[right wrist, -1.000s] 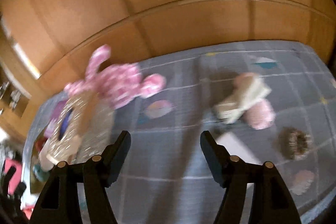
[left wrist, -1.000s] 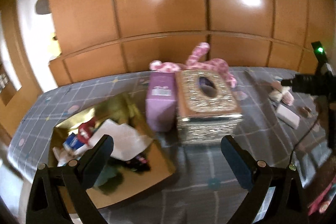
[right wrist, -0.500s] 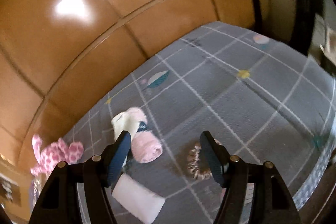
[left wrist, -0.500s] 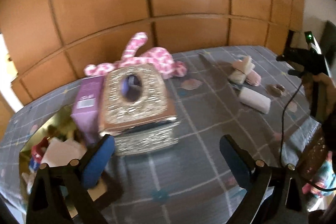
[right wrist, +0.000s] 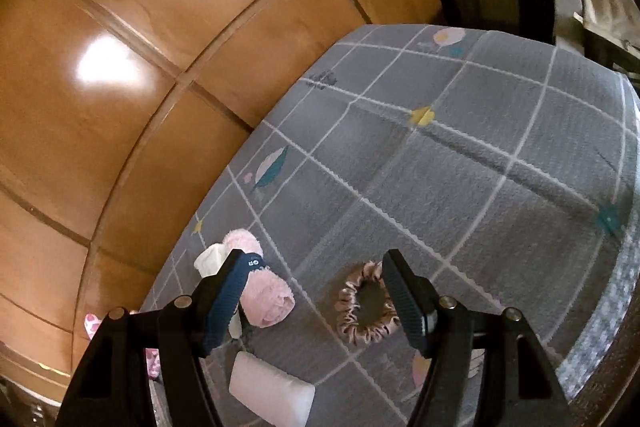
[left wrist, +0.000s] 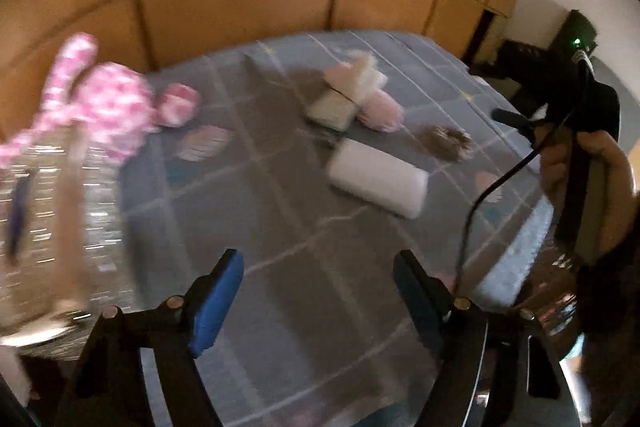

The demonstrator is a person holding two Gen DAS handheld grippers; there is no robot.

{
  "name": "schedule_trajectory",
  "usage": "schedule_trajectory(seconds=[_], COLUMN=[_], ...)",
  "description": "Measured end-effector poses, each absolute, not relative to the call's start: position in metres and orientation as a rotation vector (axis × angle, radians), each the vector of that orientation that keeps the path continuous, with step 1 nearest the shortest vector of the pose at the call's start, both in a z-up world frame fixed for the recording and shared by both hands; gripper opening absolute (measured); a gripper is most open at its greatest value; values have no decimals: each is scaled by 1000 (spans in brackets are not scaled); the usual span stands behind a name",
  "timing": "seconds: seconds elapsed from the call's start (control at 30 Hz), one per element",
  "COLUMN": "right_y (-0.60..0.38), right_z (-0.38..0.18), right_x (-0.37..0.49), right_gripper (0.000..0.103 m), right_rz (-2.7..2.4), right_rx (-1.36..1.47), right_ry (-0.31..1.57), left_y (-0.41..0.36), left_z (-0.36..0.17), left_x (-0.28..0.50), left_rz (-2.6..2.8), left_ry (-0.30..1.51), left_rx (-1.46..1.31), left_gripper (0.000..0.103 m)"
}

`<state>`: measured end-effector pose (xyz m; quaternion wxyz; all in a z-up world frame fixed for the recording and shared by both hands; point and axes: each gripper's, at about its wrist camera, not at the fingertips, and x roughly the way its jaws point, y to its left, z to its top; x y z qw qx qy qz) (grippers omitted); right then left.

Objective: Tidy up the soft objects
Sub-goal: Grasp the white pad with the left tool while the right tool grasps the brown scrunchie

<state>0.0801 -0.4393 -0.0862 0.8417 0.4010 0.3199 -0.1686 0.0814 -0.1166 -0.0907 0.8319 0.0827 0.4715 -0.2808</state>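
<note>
1. Both tools spread wide and empty right now: left gripper hanging above bare grey checked cloth, right gripper above the soft pile, holding nothing.
2. Soft stuff all lying on the cloth: white roll nearest, pink rolled towel just beside the cream bundle, satin scrunchie right under the right gripper's right finger.
3. Biggest risk, probably: closing on the scrunchie from here and pinching only the rim, so it flops out or drags across the cloth.
4. Pink towel touching the cream bundle, so easy to snag both at once, or to unroll the towel.
5. Left view badly smeared. Pink spotted plush up against the shiny box, so a careless swing could knock either.
6. Black cable dangling off the other handle, could catch a finger.
</note>
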Motion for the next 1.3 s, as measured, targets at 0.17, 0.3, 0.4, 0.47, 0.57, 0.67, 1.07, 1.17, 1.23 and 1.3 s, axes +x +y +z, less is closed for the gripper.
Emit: schedule_trajectory(seconds=[0.17,0.3,0.4,0.47,0.57,0.67,1.07,1.17,1.23,1.3], right_y=[-432,-430,-431,-432,-432,-431,-433,-432,-431,-431], right_z=[-84,-86,-87,-88,-90,-92,-104,-104,-106,-106], right_x=[84,86,86,86,87,89,87,88,89,90], right_gripper=[71,71,71,71,71,71,71,71,71,71], right_rz=[-315,-282,-260,-249,-223,-200,-206,-200,-190,-188], right_rx=[825,842,869,886,913,925,998,997,998,996], right_ry=[678,688,685,684,685,689,736,739,749,754], left_y=[-159,-191,-208,-213,-221,-231,-268,-279,-291,-297], left_z=[-112,-129,-139,-146,-156,-156,-156,-162,-164,-161], left_x=[102,127,147,158,176,185,201,206,205,198], left_rz=[-673,-667,-645,-618,-574,-541,-424,-373,-362,-349], left_ry=[1144,1242,1293,1334,1385,1402,1448,1456,1449,1396], left_rx=[69,0,-57,-100,-173,-204,-136,-62,2,81], left_gripper=[75,75,76,77,81,81,84,84,70,66])
